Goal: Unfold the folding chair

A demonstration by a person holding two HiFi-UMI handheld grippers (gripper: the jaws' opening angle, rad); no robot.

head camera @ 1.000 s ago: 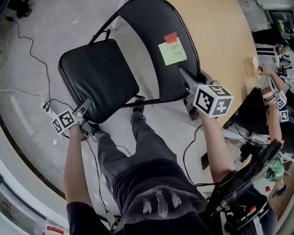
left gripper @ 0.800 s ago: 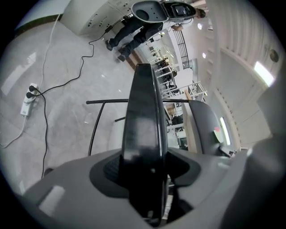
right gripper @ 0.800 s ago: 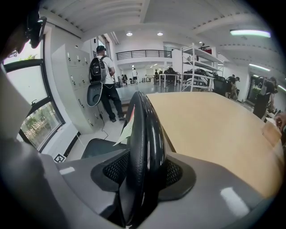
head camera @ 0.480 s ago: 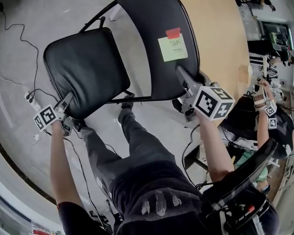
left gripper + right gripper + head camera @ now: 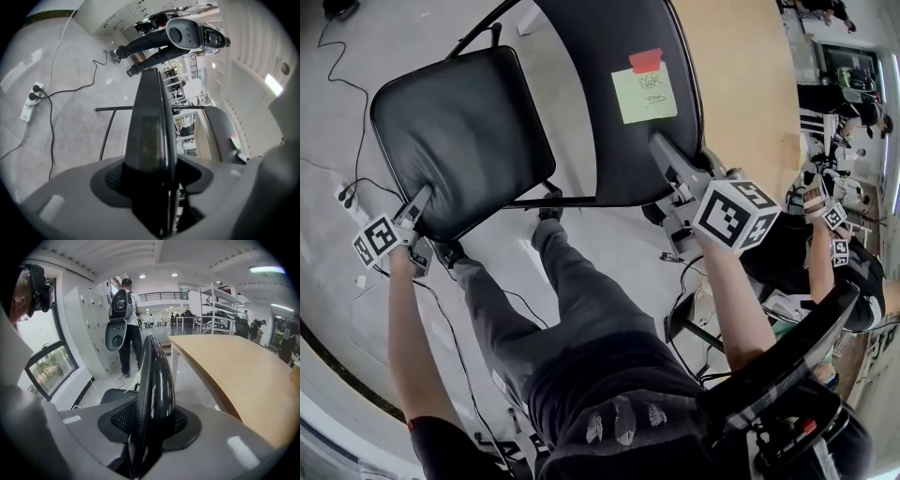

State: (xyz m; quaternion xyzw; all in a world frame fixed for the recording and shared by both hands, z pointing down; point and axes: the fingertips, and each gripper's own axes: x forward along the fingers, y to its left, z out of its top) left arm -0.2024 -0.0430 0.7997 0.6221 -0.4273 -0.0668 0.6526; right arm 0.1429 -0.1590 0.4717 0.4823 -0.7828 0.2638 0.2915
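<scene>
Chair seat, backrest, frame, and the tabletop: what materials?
Seat and backrest: black vinyl-like cover, likely; soft sheen, fine grain.
Frame: thin glossy black tube, probably painted metal.
Tabletop: matte tan, wood or laminate; can't tell which.

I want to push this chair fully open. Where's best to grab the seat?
Grip the seat at the rim farthest from the backrest, coming in edge-on from the near side: the pad is thin there, so fingers can straddle it, probably with the most leverage.
</scene>
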